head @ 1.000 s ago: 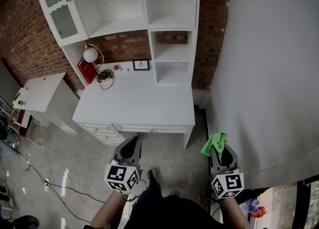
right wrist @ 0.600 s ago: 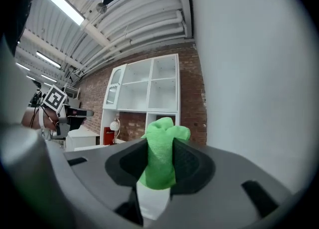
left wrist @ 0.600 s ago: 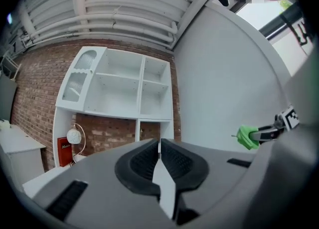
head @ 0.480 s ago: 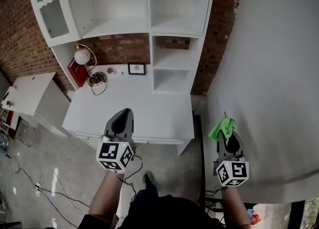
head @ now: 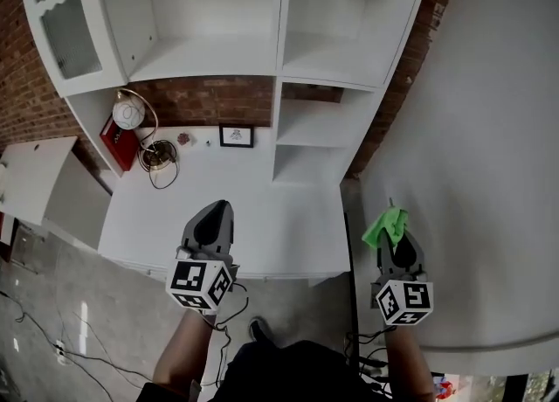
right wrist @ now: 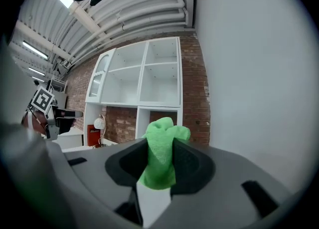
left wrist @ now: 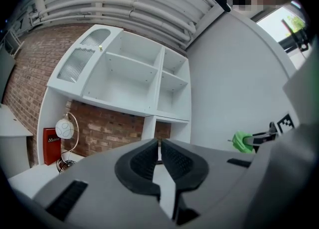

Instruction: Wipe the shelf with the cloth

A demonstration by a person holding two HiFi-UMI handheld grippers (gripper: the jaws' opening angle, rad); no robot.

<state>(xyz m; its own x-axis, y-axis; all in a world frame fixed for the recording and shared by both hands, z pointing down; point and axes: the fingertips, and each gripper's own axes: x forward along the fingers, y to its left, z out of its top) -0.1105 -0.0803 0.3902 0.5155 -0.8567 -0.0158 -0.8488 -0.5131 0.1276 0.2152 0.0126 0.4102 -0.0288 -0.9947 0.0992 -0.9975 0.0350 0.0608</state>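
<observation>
A white shelf unit [head: 288, 51] with open compartments stands on a white desk [head: 253, 208] against a brick wall, and shows too in the left gripper view [left wrist: 149, 88] and the right gripper view [right wrist: 149, 78]. My right gripper [head: 395, 232] is shut on a bunched green cloth [head: 384, 225], held right of the desk's edge, beside the grey wall; the cloth [right wrist: 162, 156] fills the jaws. My left gripper [head: 212, 219] hovers over the desk's front half, jaws shut with nothing between them [left wrist: 159, 161].
On the desk's back left stand a globe lamp [head: 128, 114], a red box [head: 116, 141], a coiled cable [head: 157, 157] and a small picture frame [head: 237, 135]. A glass-fronted cabinet door [head: 61, 29] closes the upper left compartment. A grey wall [head: 489, 147] runs along the right.
I have stepped closer: desk and shelf now loom larger and lower in view. Both grippers rose forward; the left now hangs over the desk. The cloth stays gripped in the right.
</observation>
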